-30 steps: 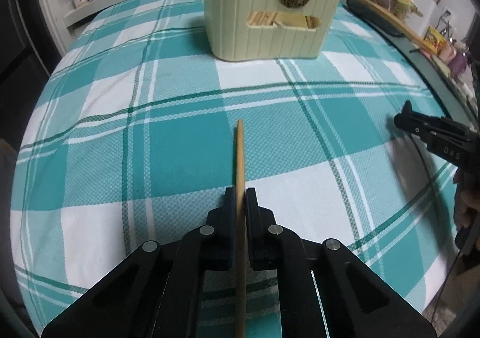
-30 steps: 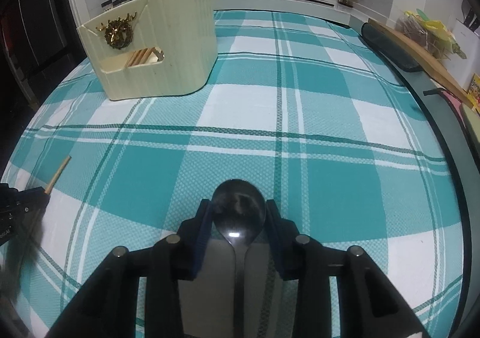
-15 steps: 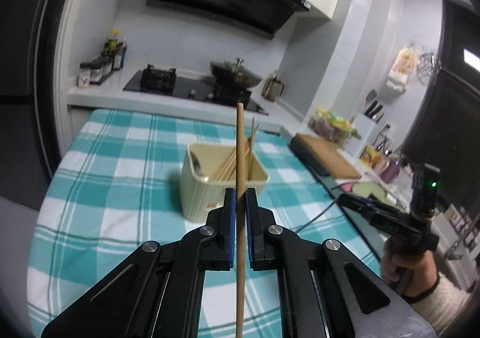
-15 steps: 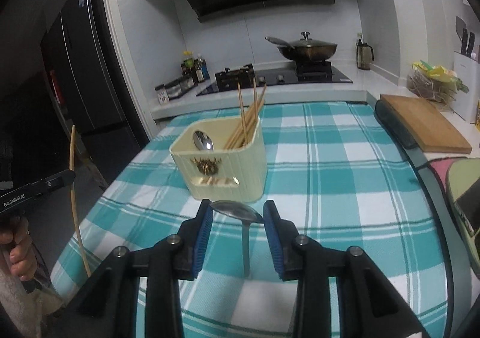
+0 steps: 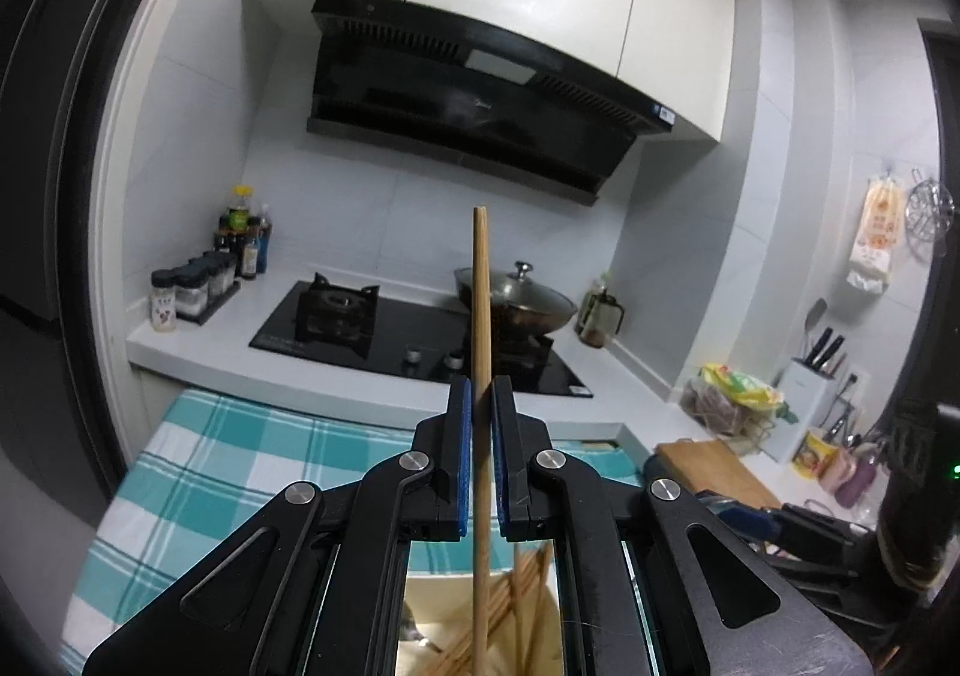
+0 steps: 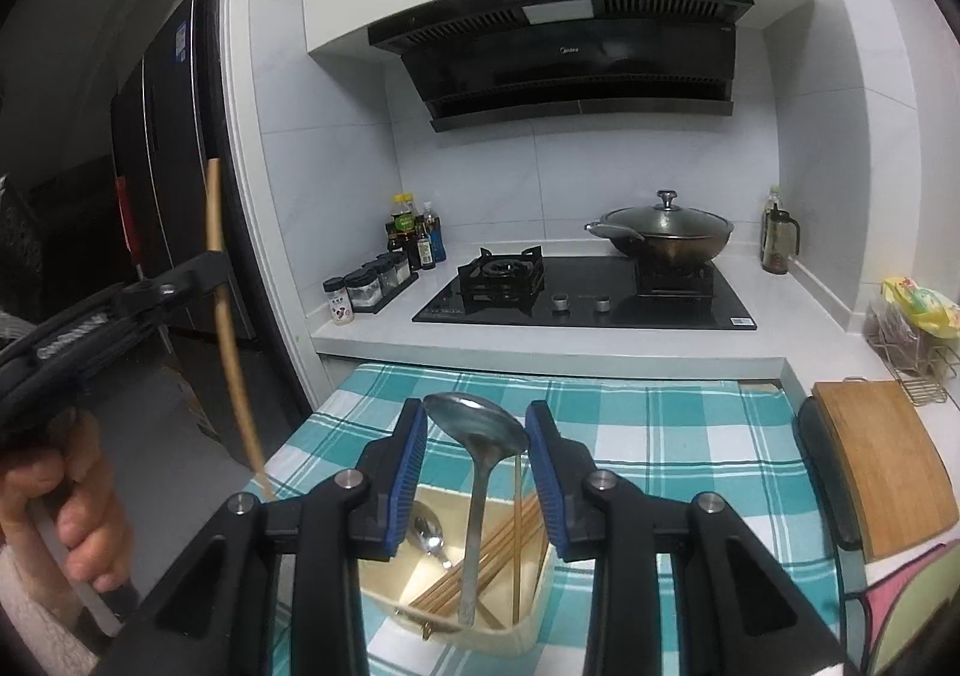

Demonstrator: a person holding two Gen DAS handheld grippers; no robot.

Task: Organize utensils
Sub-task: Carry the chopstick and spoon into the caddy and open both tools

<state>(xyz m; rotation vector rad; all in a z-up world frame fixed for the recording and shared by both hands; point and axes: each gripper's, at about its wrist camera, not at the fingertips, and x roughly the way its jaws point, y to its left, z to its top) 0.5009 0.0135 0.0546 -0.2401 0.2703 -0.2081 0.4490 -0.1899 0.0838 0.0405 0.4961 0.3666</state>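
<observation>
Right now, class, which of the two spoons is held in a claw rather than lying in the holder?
The larger spoon, gripped by its bowl in the right claw. The smaller spoon lies inside the holder.

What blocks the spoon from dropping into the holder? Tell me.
Nothing visible does. The spoon hangs bowl-up in the right claw directly above the open holder; only chopsticks and another spoon already lie inside it.

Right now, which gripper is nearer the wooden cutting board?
Right. The right gripper, holding a spoon, is left of the cutting board; the left gripper, holding a chopstick, is farther left.
</observation>
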